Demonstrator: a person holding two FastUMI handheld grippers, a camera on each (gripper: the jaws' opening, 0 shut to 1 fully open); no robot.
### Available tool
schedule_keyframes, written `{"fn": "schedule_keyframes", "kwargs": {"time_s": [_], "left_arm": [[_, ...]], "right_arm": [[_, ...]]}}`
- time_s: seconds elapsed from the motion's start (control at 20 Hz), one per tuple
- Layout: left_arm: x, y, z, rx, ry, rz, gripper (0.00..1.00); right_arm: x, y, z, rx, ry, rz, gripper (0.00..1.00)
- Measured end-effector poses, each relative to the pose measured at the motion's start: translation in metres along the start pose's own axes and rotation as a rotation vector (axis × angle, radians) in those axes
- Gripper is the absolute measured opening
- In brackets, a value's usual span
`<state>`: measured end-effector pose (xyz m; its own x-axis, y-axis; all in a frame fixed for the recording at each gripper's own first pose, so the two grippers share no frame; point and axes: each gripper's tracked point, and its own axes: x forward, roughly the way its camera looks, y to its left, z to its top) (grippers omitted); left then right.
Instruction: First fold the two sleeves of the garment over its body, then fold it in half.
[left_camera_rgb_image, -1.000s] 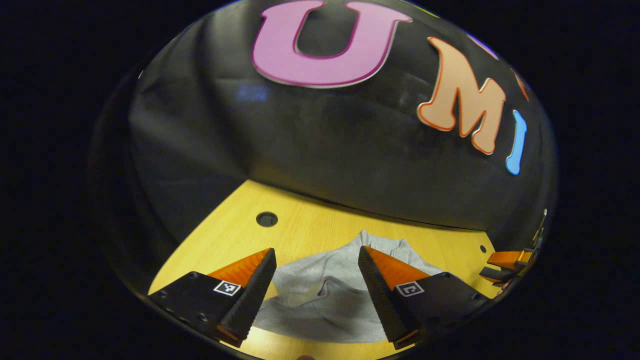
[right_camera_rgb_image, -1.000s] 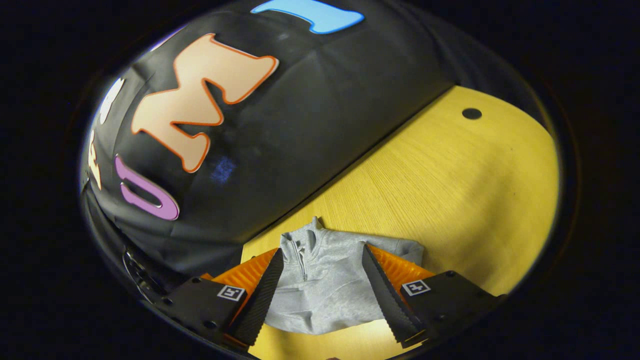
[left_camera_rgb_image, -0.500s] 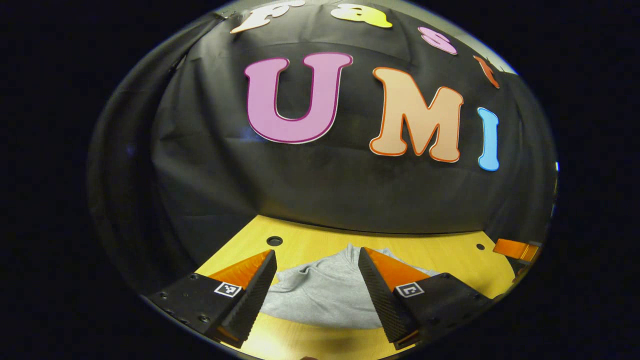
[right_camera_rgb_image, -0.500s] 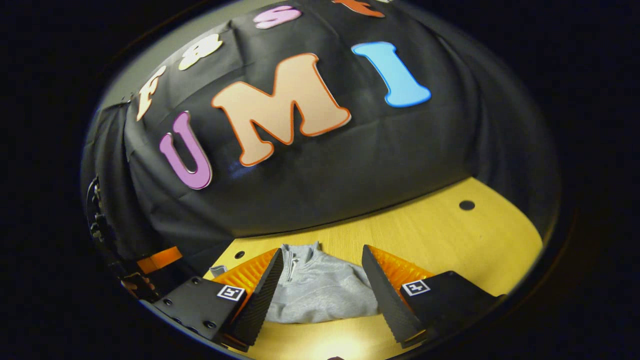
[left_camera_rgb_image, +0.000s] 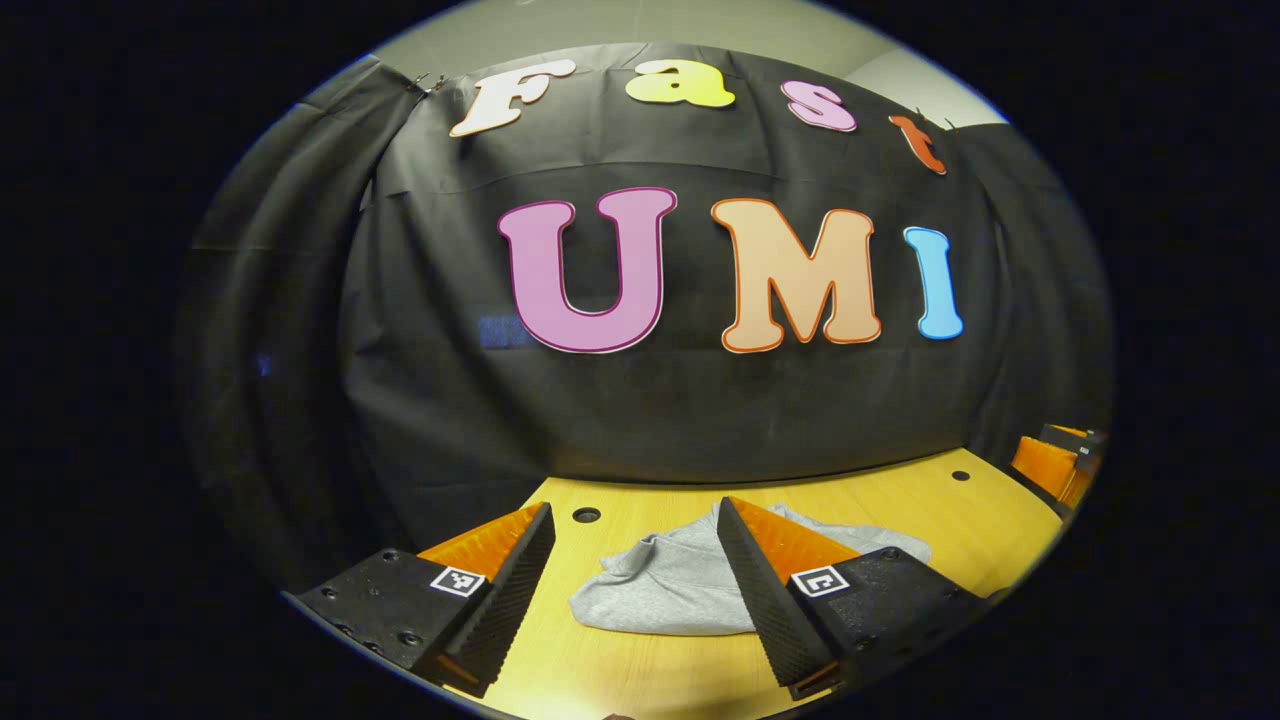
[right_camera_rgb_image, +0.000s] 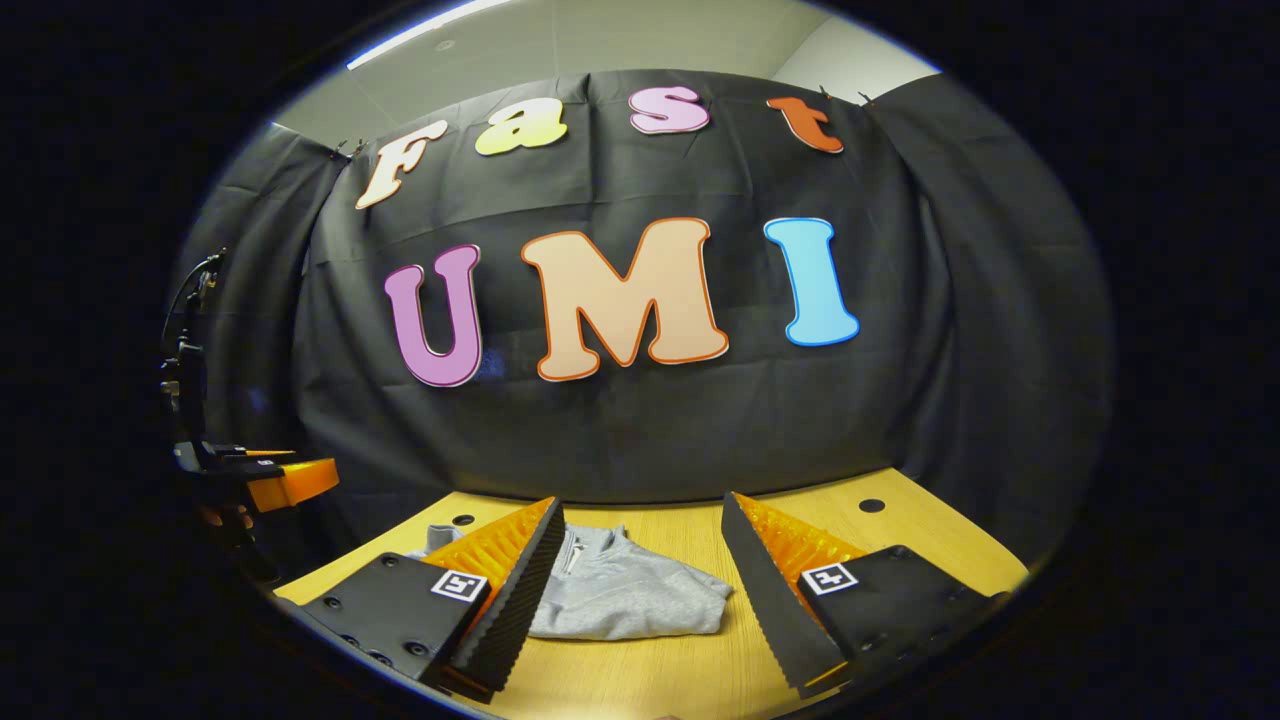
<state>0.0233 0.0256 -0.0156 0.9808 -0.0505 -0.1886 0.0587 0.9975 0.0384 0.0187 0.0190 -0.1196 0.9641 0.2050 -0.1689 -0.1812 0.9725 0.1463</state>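
Observation:
A grey zip-neck garment (left_camera_rgb_image: 672, 590) lies folded into a compact bundle on the yellow wooden table (left_camera_rgb_image: 640, 680). In the left gripper view my left gripper (left_camera_rgb_image: 632, 580) hangs open above the table's near side, its fingers framing the bundle from a distance. The right gripper view has the same garment (right_camera_rgb_image: 620, 600) with its collar and zip at the far left, and my right gripper (right_camera_rgb_image: 640, 590) open and apart from the cloth. The right gripper's orange finger shows at the far right (left_camera_rgb_image: 1050, 465) of the left gripper view; the left one at the left edge (right_camera_rgb_image: 285, 480) of the right gripper view.
The table (right_camera_rgb_image: 700, 680) has small round holes near its back edge (left_camera_rgb_image: 586, 515) (right_camera_rgb_image: 871, 506). The black cloth wall (left_camera_rgb_image: 640, 400) rises right behind the table. Bare tabletop lies in front of and to both sides of the garment.
Both grippers have risen and pulled back from the garment, tilting up to face the wall. The garment now looks smaller and farther off. Both stayed open.

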Motion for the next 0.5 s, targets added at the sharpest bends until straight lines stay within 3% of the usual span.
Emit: {"fn": "schedule_keyframes", "kwargs": {"time_s": [0.5], "left_arm": [[-0.029, 0.022, 0.007, 0.016, -0.029, -0.021, 0.95]], "right_arm": [[-0.037, 0.018, 0.020, -0.018, -0.085, -0.046, 0.98]]}}
